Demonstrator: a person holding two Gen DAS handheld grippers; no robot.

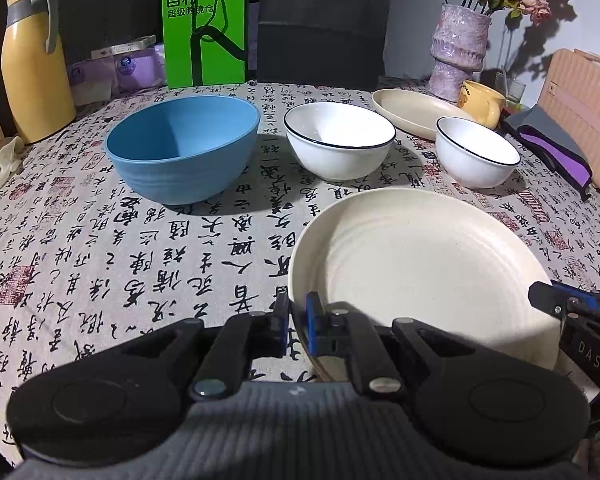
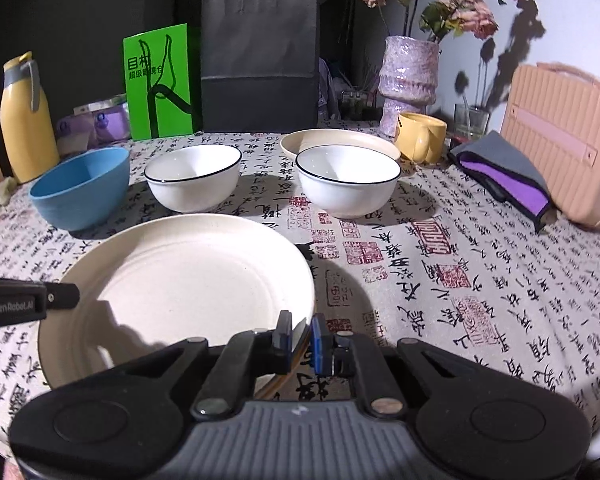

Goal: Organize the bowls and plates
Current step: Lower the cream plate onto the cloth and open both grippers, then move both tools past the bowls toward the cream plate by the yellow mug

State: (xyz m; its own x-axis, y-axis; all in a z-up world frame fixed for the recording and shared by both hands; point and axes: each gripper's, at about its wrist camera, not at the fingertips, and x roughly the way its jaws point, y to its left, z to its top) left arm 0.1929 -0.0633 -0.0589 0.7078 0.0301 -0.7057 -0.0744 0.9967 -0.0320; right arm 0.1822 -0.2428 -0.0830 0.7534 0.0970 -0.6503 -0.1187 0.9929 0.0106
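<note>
A large cream plate (image 1: 420,264) lies near the front of the table; it also shows in the right wrist view (image 2: 180,280). My left gripper (image 1: 298,320) is shut on its left rim. My right gripper (image 2: 301,336) is shut on its right rim and shows at the plate's right edge in the left wrist view (image 1: 556,304). Behind stand a blue bowl (image 1: 184,148), a big white bowl (image 1: 340,140), a small white bowl (image 1: 476,152) and a second cream plate (image 1: 412,110).
At the back stand a yellow thermos (image 1: 32,68), a green bag (image 1: 204,24), a dark paper bag (image 2: 260,60), a purple vase (image 1: 458,56), a yellow mug (image 1: 482,102), a grey-purple pouch (image 2: 508,172) and a pink case (image 2: 560,140).
</note>
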